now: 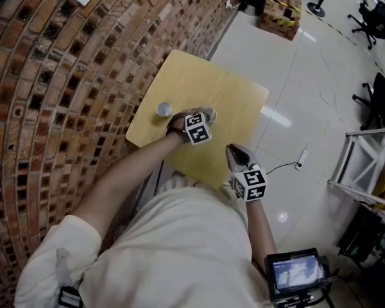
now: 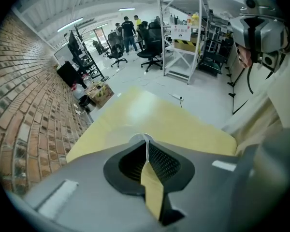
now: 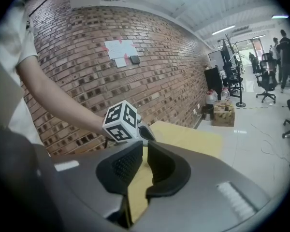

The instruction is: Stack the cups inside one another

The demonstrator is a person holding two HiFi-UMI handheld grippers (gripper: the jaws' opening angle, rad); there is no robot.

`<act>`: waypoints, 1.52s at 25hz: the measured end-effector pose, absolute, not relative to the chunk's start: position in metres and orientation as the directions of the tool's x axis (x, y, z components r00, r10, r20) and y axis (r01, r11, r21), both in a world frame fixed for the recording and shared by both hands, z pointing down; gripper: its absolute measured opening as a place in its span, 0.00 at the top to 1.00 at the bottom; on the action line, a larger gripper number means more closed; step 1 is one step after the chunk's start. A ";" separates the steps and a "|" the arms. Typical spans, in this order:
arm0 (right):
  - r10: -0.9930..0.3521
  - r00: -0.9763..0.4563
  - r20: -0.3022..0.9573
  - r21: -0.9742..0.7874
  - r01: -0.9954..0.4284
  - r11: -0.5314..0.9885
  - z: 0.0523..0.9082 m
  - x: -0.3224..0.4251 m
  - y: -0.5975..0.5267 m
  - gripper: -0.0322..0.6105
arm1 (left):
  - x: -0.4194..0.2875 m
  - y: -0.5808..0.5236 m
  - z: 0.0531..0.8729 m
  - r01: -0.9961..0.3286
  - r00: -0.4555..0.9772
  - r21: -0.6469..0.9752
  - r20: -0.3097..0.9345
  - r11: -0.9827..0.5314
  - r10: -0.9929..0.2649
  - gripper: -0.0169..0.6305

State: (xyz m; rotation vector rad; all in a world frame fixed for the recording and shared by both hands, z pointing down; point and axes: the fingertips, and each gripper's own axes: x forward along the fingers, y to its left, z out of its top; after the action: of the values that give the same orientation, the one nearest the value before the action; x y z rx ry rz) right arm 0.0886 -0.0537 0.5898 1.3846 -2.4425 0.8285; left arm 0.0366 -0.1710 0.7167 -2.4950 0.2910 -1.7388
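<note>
Here the left gripper (image 1: 208, 115) is hanging over the middle of the yellow table (image 1: 234, 98), pointing steeply down, with its marker cube (image 1: 197, 128) facing up toward the head camera. In its own view the two dark ribbed jaws are pressing hard together, and a thin pale sliver is running down between them. Just past the tips, the rounded pale edge of a held cup (image 2: 143, 138) is peeking out, so the gripper appears to be pinching that cup by its thin wall; how much of the cup lies beyond the jaws cannot be made out. A second, standing cup (image 1: 164, 110) is sitting upright on the table with its round mouth up, just beside the left gripper on the brick wall (image 1: 64, 76) side and apart from it. The right gripper (image 1: 233, 149) is hovering near the table's near edge, close to the person's body, and pointing toward the left one. Its jaws are standing only slightly apart, and nothing but the yellow tabletop is showing through the narrow gap.
</note>
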 end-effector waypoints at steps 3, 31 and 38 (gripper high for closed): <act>-0.719 -0.530 0.450 -0.369 -0.843 0.391 0.592 0.093 -0.052 0.91 | 0.037 -0.168 0.724 -0.099 0.326 -0.169 0.925 -0.981 -0.193 0.91; -0.699 -0.506 0.505 -0.375 -0.859 0.350 0.610 0.109 -0.057 0.91 | 0.039 -0.160 0.771 -0.049 0.277 -0.121 0.952 -0.991 -0.130 0.90; -0.696 -0.505 0.511 -0.380 -0.859 0.344 0.613 0.110 -0.055 0.91 | 0.039 -0.158 0.779 -0.042 0.264 -0.096 0.959 -0.995 -0.103 0.76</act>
State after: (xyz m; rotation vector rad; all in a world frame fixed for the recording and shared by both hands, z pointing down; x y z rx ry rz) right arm 0.1102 -0.0547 0.6125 1.3946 -2.3506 0.9069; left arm 0.0391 -0.1583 0.7794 -2.4562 0.1414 -1.8708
